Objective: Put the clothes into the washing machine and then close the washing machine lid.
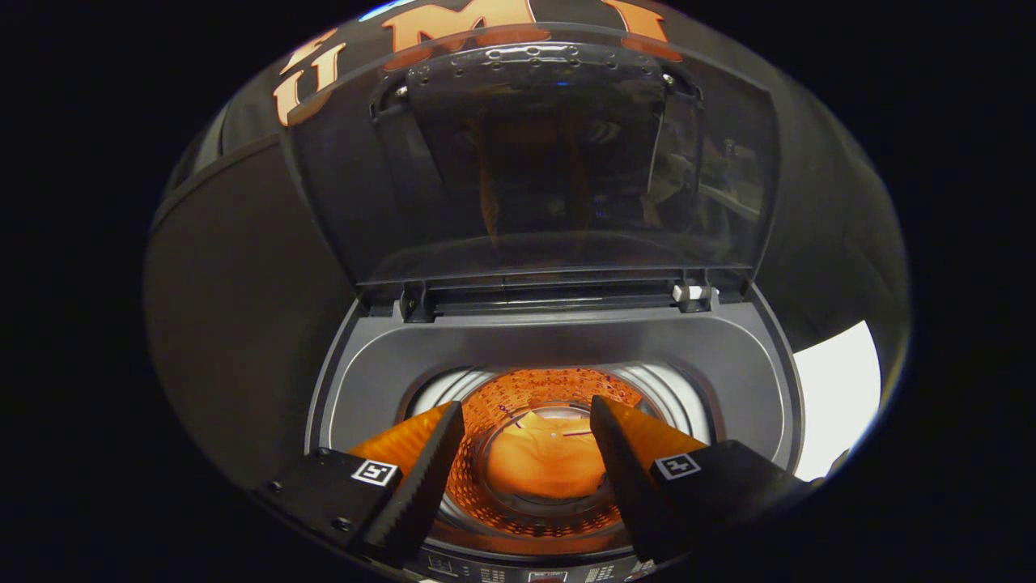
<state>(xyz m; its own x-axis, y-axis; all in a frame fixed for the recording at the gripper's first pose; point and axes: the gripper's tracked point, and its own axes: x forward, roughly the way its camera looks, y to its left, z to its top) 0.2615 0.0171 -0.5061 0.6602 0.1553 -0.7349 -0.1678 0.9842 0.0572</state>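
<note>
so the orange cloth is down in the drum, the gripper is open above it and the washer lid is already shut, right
Not quite. The gripper view shows the washer lid standing open, tilted up behind the opening. The rest holds: the orange cloth lies in the drum, and the gripper is open above it, holding nothing.

The scene is dim overall, with heavy fisheye bending toward the edges. The brightest zone is the drum (530, 494), glowing orange around the clothes (544, 463). The raised transparent lid (526, 162) carries faint orange reflections. The spread fingers of the gripper (526, 441) appear sharp. A white patch (834, 397) beside the washing machine (372, 364) is overexposed.
</note>
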